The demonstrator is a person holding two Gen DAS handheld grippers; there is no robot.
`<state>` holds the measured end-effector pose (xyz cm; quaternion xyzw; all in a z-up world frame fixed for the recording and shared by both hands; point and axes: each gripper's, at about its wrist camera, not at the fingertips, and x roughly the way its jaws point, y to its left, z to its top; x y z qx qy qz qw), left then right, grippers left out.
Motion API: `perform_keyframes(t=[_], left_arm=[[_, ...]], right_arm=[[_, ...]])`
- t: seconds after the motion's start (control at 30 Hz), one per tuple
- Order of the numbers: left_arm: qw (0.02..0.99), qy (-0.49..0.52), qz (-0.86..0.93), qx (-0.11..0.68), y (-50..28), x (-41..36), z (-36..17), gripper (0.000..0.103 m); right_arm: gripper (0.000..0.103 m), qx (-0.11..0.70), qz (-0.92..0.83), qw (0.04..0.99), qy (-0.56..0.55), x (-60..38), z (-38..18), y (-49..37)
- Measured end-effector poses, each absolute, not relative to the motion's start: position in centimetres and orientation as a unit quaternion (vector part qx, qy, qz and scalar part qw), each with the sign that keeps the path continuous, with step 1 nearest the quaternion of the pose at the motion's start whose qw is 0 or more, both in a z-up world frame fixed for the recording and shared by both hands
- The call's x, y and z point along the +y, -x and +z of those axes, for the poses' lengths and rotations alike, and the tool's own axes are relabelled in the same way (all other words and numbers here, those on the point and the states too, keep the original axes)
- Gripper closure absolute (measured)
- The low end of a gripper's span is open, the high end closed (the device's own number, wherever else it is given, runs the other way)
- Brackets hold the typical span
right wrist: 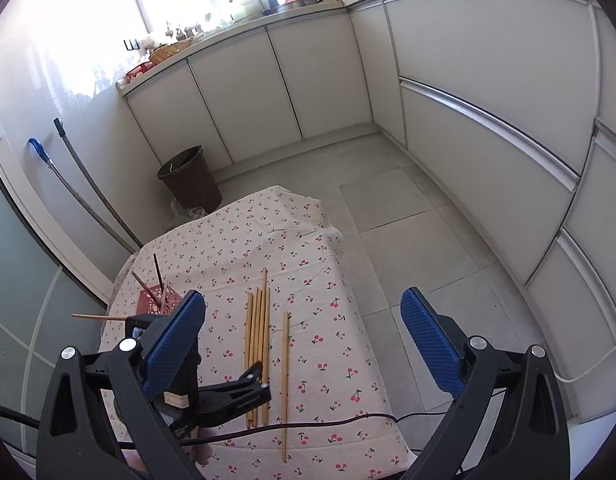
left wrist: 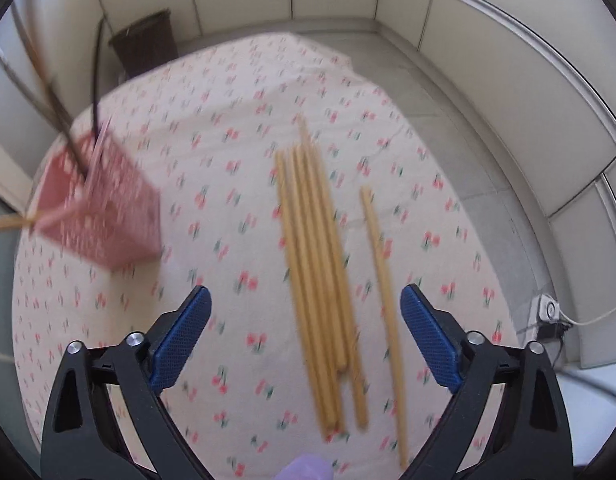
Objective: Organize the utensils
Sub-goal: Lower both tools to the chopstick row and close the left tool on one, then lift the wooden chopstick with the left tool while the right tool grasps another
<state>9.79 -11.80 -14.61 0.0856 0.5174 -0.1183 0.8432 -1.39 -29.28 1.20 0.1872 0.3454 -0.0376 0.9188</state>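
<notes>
Counter (right wrist: 328,240) was a small surface under a cherry-print cloth (left wrist: 227,92), set in a kitchen corner: white cabinets (right wrist: 283,80) on two walls, grey tile floor (right wrist: 408,216), brown bin (right wrist: 189,178) at the far left corner, two mop handles (right wrist: 87,192) leaning on the left wall.

Chopsticks (left wrist: 316,280) lay mid-cloth: a tight bundle running lengthways, one single stick (left wrist: 382,300) just to its right, apart from the bundle. Red holder (left wrist: 103,208) stood near the left edge with a few sticks already in it, one poking out sideways over the edge.

Left tool (left wrist: 305,320) was spread wide, nothing gripped, hovering over the near ends of the bundle; left view was motion-blurred. Right tool (right wrist: 303,328) was also wide and empty, higher up and further back.

Cloth hung over the far and right edges. Open floor lay right of the counter up to the cabinets. A black cable (right wrist: 308,424) crossed the near edge of the cloth, over the single stick's near end. White cord and plug (left wrist: 548,312) sat on the floor at right.
</notes>
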Motion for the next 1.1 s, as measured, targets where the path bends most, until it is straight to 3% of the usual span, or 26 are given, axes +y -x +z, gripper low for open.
perform_keyframes(t=[0.23, 0.4, 0.6, 0.93, 1.03, 1.1], left_arm=[[0.835, -0.126, -0.077, 0.530, -17.8, -15.1, -14.1, 0.023], [0.798, -0.131, -0.044, 0.587, -21.9, -14.6, -15.8, 0.047], [0.790, -0.135, -0.015, 0.598, -22.7, -12.8, -17.6, 0.063], [0.786, -0.117, -0.038, 0.606, -23.5, -13.0, -19.2, 0.066], [0.783, -0.120, -0.040, 0.609, -23.9, -13.2, -19.9, 0.074], [0.783, -0.110, -0.055, 0.610, -24.1, -13.3, -19.8, 0.088]], right_arm=[[0.008, 0.355, -0.037, 0.911, -0.207, -30.7, 0.7, 0.9], [0.008, 0.353, -0.029, 0.904, -0.241, -31.9, 0.5, 0.9], [0.008, 0.357, -0.026, 0.895, -0.266, -32.7, 0.2, 0.8], [0.008, 0.367, -0.024, 0.891, -0.265, -32.5, -0.4, 0.3], [0.008, 0.368, -0.026, 0.889, -0.270, -32.7, -0.4, 0.2], [0.008, 0.370, -0.026, 0.887, -0.274, -32.8, -0.5, 0.2]])
